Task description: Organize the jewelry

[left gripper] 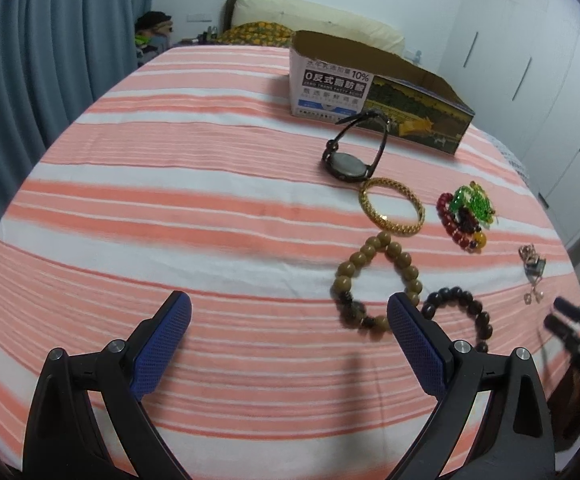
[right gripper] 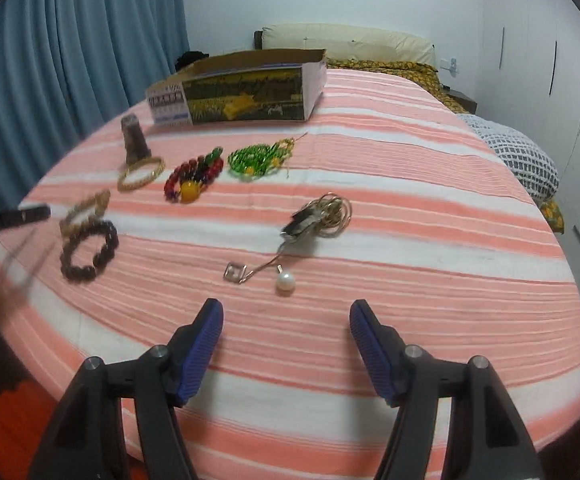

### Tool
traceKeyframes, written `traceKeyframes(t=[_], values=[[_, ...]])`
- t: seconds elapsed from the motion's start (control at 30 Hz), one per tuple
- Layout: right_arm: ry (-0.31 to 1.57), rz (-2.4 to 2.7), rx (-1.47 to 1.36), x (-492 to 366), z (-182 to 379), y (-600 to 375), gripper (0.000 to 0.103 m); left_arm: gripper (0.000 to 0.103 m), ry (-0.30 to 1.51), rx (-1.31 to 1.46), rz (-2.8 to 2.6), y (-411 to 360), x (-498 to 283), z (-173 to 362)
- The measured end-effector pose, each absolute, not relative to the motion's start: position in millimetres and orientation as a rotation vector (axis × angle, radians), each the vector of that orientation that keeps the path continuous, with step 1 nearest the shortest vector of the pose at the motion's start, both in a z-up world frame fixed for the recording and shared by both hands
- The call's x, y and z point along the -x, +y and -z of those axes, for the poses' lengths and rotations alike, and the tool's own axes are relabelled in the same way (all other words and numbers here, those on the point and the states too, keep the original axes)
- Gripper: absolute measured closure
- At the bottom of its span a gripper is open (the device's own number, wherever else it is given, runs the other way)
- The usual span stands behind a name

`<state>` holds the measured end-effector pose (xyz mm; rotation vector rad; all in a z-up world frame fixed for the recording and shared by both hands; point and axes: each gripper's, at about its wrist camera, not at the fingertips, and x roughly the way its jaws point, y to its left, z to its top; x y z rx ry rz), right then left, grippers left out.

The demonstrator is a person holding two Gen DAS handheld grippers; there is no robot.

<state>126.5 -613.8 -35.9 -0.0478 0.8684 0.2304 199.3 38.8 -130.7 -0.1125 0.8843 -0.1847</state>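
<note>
Jewelry spread on the pink-and-white striped bedspread point(left gripper: 169, 208), open printed cardboard box point(left gripper: 374, 92) behind at 12 o'clock.
In the left wrist view, from the gold chain bangle point(left gripper: 392, 206): black wristwatch point(left gripper: 352, 152) at 11 o'clock, tan wooden bead bracelet point(left gripper: 374, 280) at 6, red bead bracelet with green charm point(left gripper: 464, 214) at 3, dark bead bracelet point(left gripper: 464, 314) at 5.

We saw a pink-and-white striped bedspread point(left gripper: 169, 208), gold bracelet point(left gripper: 392, 211), tan beads point(left gripper: 374, 276), dark-brown beads point(right gripper: 89, 251), a white pearl point(right gripper: 285, 281), blue curtains point(right gripper: 69, 48).
</note>
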Motion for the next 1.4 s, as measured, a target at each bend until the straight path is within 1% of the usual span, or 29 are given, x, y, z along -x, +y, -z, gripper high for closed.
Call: traceKeyframes(t=[0.2, 0.5, 0.57, 0.83, 0.97, 1.1, 1.17, 1.2, 1.23, 1.27, 1.33, 1.37, 1.4], values=[[0.856, -0.198, 0.042, -126.3, 35.6, -610.1, 0.036, 0.004, 0.889, 0.076, 0.188, 29.2, -212.1, 129.7], [0.844, -0.145, 0.000, -130.8, 32.2, -623.4, 0.036, 0.004, 0.956, -0.047, 0.155, 9.7, -230.6, 149.3], [0.857, -0.135, -0.003, -134.8, 34.8, -625.1, 0.036, 0.001, 0.934, -0.099, 0.130, 5.3, -230.3, 151.4], [0.891, -0.095, 0.031, -161.9, 43.3, -621.4, 0.035, 0.000, 0.942, -0.078, 0.125, 8.2, -232.8, 151.9], [0.918, -0.081, 0.021, -178.2, 43.0, -619.8, 0.032, 0.000, 0.949, -0.071, 0.107, 6.7, -233.9, 151.4], [0.920, -0.071, 0.043, -194.3, 44.4, -612.5, 0.032, 0.000, 0.950, -0.071, 0.101, 5.1, -237.1, 151.5], [0.912, -0.070, 0.046, -198.7, 45.1, -610.8, 0.034, 0.000, 0.952, -0.074, 0.105, 5.1, -237.6, 151.5], [0.911, -0.073, 0.046, -199.9, 44.7, -610.3, 0.044, 0.000, 0.953, -0.076, 0.107, 5.3, -237.2, 151.3], [0.901, -0.076, 0.042, -199.9, 43.7, -610.7, 0.065, 0.000, 0.955, -0.080, 0.112, 5.1, -236.8, 151.1], [0.890, -0.068, 0.041, -198.9, 43.0, -612.4, 0.072, 0.004, 0.952, -0.086, 0.123, 4.7, -235.4, 150.6], [0.883, -0.069, 0.027, -200.1, 42.6, -615.6, 0.077, 0.020, 0.923, -0.096, 0.172, 1.5, -229.3, 147.4], [0.885, -0.075, 0.023, -201.5, 42.4, -616.4, 0.077, 0.034, 0.913, -0.102, 0.187, -1.0, -226.5, 146.0], [0.886, -0.080, 0.024, -201.7, 42.0, -617.1, 0.077, 0.053, 0.905, -0.111, 0.204, -4.1, -223.8, 144.7]])
